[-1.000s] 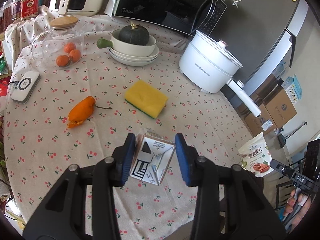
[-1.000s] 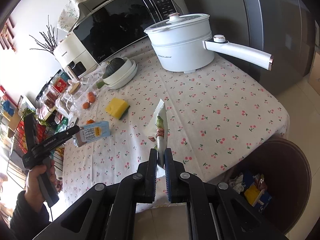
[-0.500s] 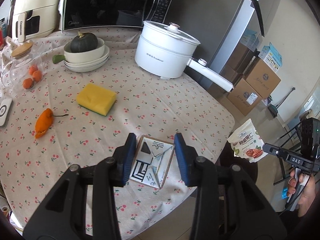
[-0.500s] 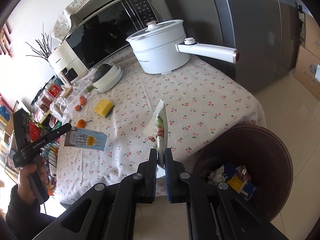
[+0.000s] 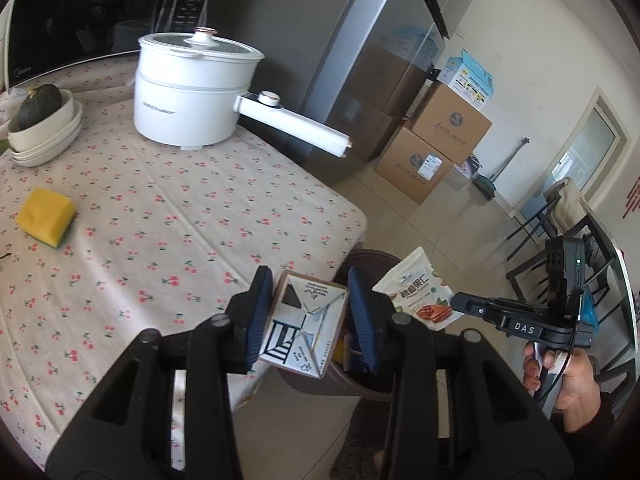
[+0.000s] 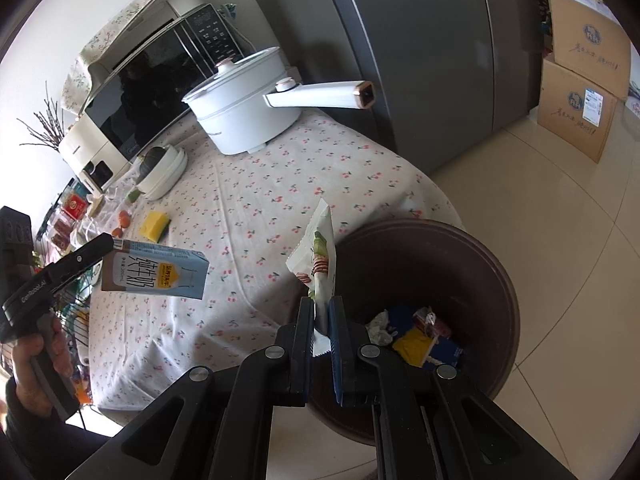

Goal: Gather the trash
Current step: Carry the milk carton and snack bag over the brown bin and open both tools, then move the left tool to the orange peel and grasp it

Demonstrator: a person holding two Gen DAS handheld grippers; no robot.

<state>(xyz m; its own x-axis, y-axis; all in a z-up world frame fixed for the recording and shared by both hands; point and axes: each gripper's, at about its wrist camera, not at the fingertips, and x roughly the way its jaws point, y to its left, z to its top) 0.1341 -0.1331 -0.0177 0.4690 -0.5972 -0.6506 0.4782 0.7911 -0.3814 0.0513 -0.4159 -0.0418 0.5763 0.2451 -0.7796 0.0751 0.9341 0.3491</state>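
Observation:
My left gripper (image 5: 308, 316) is shut on a small blue milk carton (image 5: 302, 326), end-on to its camera, held over the table's edge. From the right wrist view the same milk carton (image 6: 154, 274) hangs in the air above the tablecloth. My right gripper (image 6: 320, 316) is shut on a white snack bag (image 6: 318, 252), edge-on, at the near rim of a round brown trash bin (image 6: 480, 272) on the floor. In the left wrist view the snack bag (image 5: 416, 296) shows its printed face, with the trash bin (image 5: 360, 260) partly hidden behind my fingers.
A table with a cherry-print cloth (image 5: 160, 220) carries a white electric pot (image 5: 192, 88) whose long handle (image 5: 292, 124) sticks out toward the bin, a yellow sponge (image 5: 46, 216) and stacked bowls with a squash (image 5: 40, 120). A grey fridge (image 6: 420, 60) and cardboard boxes (image 5: 432, 148) stand behind.
Both grippers have swung right from over the table toward the bin, each keeping its item. The bin now sits right under the snack bag, and the carton is at the table's edge.

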